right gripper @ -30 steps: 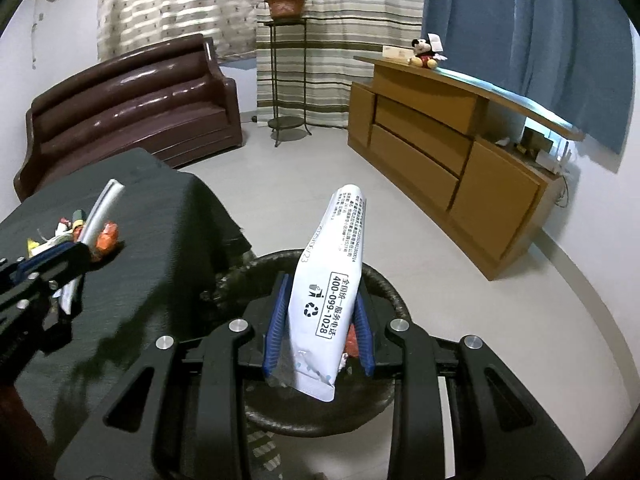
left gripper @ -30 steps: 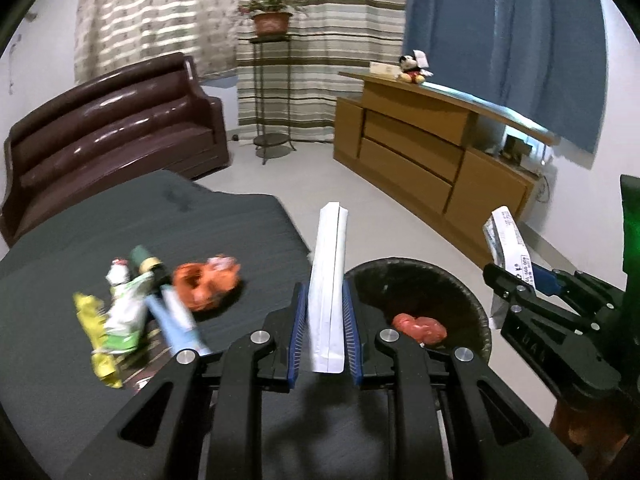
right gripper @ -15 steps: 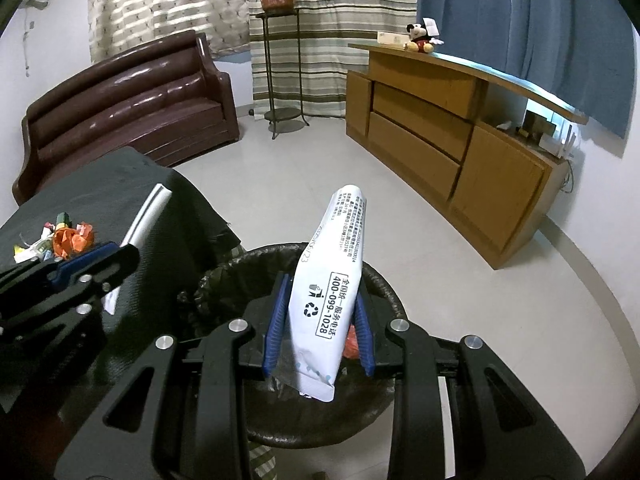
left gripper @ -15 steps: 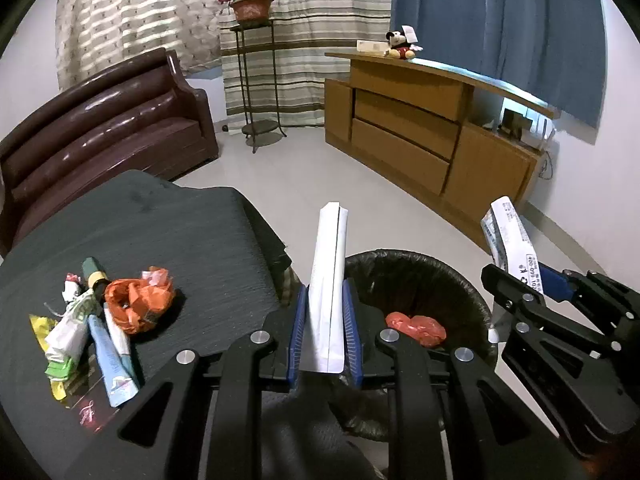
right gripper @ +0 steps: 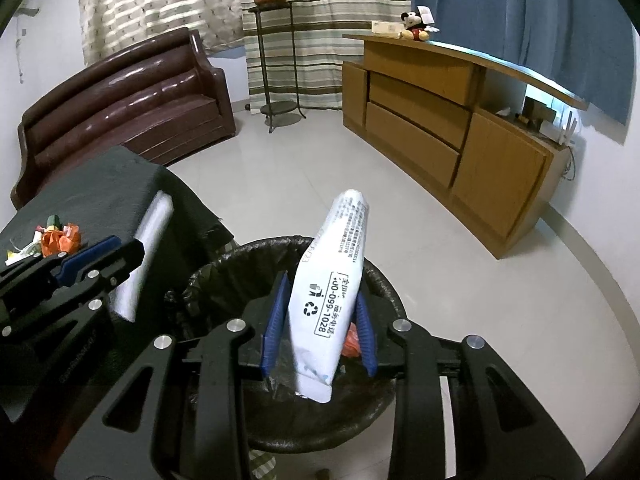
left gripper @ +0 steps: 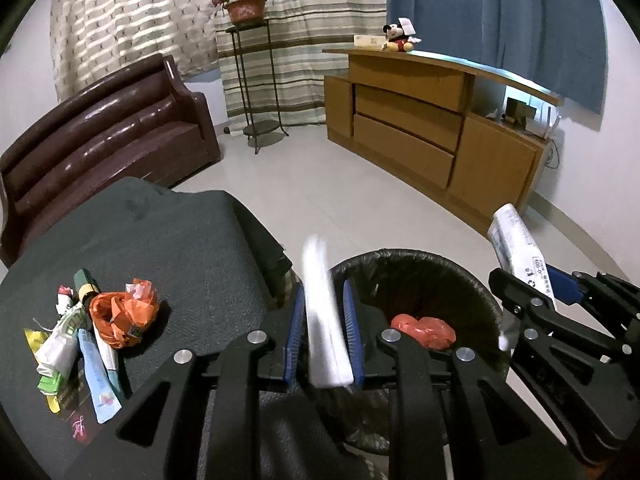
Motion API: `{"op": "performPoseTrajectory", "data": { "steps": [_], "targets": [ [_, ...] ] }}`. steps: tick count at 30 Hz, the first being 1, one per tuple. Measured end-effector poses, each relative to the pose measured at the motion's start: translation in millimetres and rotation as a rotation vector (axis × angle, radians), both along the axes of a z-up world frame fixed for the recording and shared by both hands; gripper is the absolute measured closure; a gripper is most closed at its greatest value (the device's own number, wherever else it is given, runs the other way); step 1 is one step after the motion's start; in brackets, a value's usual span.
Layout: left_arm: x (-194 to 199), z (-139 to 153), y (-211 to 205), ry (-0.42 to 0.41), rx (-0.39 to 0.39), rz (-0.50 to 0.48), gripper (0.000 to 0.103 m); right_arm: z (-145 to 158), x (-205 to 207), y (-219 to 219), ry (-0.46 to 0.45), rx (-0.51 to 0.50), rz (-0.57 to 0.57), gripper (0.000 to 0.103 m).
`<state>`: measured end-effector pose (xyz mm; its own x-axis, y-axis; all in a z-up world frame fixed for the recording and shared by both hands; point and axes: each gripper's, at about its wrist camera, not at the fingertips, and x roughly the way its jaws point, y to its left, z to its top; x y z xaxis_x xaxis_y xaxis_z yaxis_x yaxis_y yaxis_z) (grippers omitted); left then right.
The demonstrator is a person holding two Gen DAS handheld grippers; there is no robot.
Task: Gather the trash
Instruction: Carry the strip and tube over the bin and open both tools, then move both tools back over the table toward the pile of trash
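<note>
Loosened left gripper (left gripper: 323,330) lets white packet (left gripper: 322,320) tilt; right gripper (right gripper: 320,320) pinches printed tube (right gripper: 332,296)

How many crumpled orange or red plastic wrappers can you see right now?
2: one crumpled orange plastic wrapper on the dark-clothed table, one red one inside the black-lined round bin. Others may be hidden.

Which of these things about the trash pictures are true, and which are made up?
1. The bin is empty. False: crumpled red trash lies inside the black-lined bin.
2. An orange wrapper lies on the dark table. True.
3. The right tool holds a printed white packet over the bin. True.
4. The plush mouse sits on the sofa. False: it sits on top of the wooden cabinet.
</note>
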<state>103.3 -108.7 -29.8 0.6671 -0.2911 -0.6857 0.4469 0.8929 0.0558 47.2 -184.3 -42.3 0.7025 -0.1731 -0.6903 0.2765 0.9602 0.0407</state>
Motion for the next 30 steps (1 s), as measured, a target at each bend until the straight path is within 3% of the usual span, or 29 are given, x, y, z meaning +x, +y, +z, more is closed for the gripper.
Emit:
{"op": "performPoseTrajectory", "data": {
  "steps": [2, 3, 12, 20, 30],
  "targets": [
    [0, 0, 1, 0.004, -0.002, 0.005, 0.07, 0, -1, -2, 0.0, 0.003, -0.006, 0.068],
    [1, 1, 1, 0.003, -0.005, 0.007, 0.065, 0, -2, -3, -0.005, 0.008, -0.011, 0.061],
    [2, 4, 6, 0.003, -0.017, 0.014, 0.053, 0, -4, -5, -0.013, 0.013, -0.026, 0.057],
    [-2, 15, 25, 0.007, -0.027, 0.047, 0.048, 6, -4, 0, -0.021, 0.021, -0.019, 0.052],
    [-13, 32, 81, -0.004, -0.028, 0.145, 0.045, 14, -4, 39, -0.022, 0.016, 0.058, 0.052]
  ]
}}
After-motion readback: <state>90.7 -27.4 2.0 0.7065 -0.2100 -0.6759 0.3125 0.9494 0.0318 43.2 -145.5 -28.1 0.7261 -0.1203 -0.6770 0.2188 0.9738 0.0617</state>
